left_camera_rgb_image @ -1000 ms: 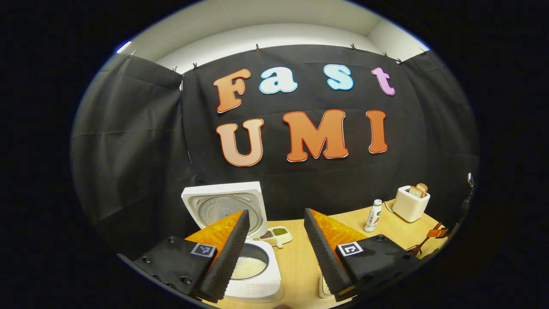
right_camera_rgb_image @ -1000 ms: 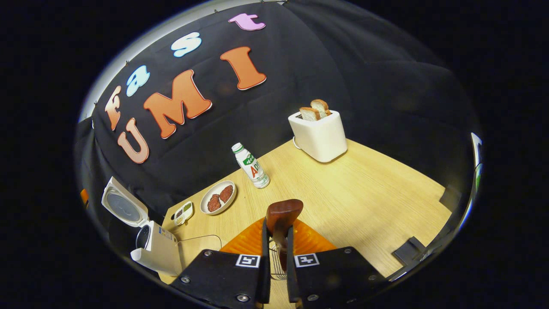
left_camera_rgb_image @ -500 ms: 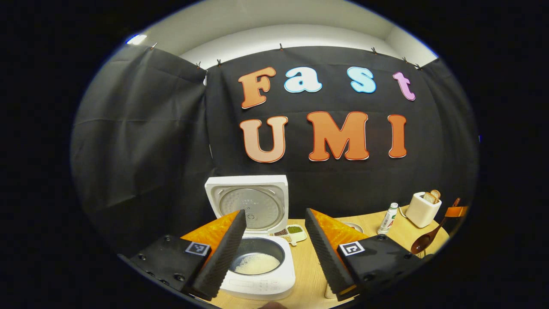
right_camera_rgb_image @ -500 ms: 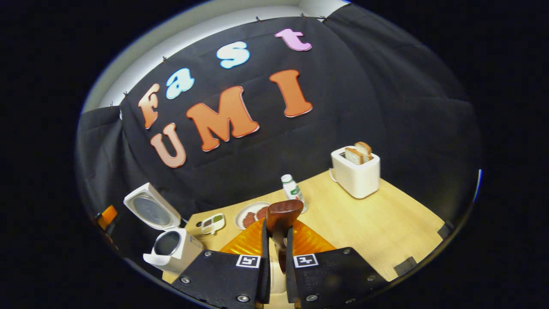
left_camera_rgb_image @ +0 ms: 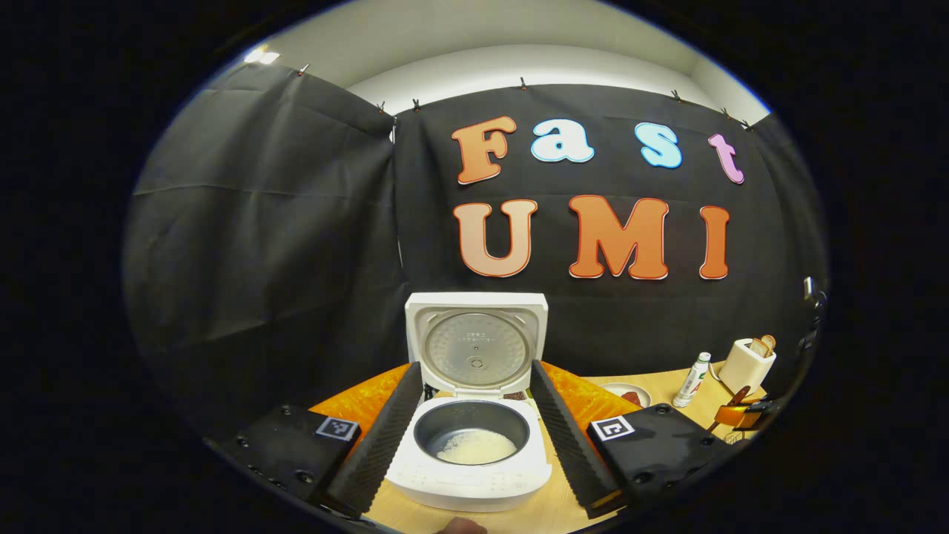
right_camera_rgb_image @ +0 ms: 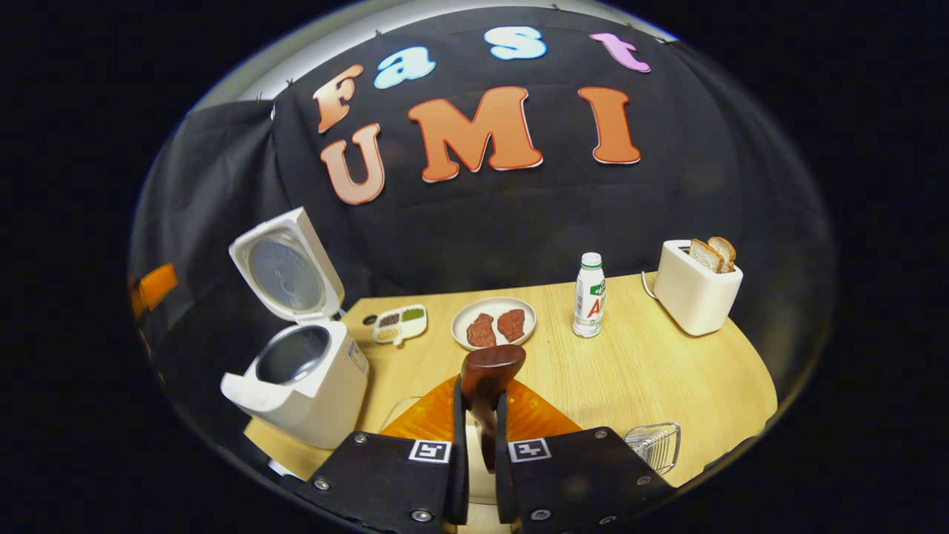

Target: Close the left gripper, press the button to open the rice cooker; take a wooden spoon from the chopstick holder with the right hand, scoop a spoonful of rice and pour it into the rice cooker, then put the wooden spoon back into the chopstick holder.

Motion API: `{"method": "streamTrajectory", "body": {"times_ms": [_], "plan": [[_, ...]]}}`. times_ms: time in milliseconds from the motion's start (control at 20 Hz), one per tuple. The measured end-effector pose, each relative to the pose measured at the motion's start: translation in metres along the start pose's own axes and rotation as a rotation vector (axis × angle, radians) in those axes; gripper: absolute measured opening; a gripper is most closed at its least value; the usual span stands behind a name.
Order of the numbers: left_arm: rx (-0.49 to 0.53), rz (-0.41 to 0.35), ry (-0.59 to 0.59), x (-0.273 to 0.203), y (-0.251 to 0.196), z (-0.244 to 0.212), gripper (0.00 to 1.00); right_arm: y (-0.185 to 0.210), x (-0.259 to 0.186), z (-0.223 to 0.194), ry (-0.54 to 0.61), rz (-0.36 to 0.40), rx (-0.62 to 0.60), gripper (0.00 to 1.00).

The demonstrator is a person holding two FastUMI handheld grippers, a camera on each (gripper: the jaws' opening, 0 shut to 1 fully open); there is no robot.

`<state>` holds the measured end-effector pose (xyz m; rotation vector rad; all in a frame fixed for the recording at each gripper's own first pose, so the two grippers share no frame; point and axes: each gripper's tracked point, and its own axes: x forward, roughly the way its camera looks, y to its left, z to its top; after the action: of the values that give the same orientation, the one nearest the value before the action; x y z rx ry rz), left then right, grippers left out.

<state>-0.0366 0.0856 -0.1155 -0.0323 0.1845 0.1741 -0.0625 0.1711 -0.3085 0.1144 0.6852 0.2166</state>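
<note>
Rice cooker (left_camera_rgb_image: pixel 468 445) now centred between left gripper (left_camera_rgb_image: pixel 474 437) fingers, spread wide, holding nothing. Right gripper (right_camera_rgb_image: pixel 474 437) clamped on wooden spoon (right_camera_rgb_image: pixel 489 371), bowl at 12 o'clock.

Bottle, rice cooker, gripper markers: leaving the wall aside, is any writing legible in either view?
Bottle label: red and green print, too small to read.
Rice cooker lid: one tiny line of print, blurred.
Square markers: black-and-white code patterns, no words.
</note>
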Motion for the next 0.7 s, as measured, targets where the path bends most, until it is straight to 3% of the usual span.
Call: {"method": "streamTrajectory", "body": {"times_ms": [100,150,200,350,550,600,700], "plan": [[0.006,0.017,0.015,-0.003,0.014,-0.006,0.98,-0.002,0.013,-0.015,0.020,-0.044,-0.064,0.14],[0.012,0.026,0.018,-0.004,0.021,-0.006,0.98,-0.002,0.018,-0.021,0.026,-0.051,-0.097,0.10],[0.015,0.034,0.014,-0.005,0.027,-0.005,0.98,0.000,0.024,-0.030,0.038,-0.055,-0.109,0.14],[0.006,0.063,0.021,-0.007,0.043,-0.012,0.98,0.009,0.032,-0.037,0.034,-0.067,-0.130,0.14],[-0.020,0.073,0.054,-0.004,0.052,-0.023,0.98,0.033,0.034,-0.053,0.079,-0.022,-0.008,0.14],[-0.017,0.074,0.057,-0.002,0.054,-0.024,0.98,0.041,0.034,-0.055,0.088,-0.008,0.018,0.18],[-0.015,0.074,0.065,-0.002,0.057,-0.027,0.98,0.058,0.033,-0.059,0.115,0.033,0.079,0.14]]}}
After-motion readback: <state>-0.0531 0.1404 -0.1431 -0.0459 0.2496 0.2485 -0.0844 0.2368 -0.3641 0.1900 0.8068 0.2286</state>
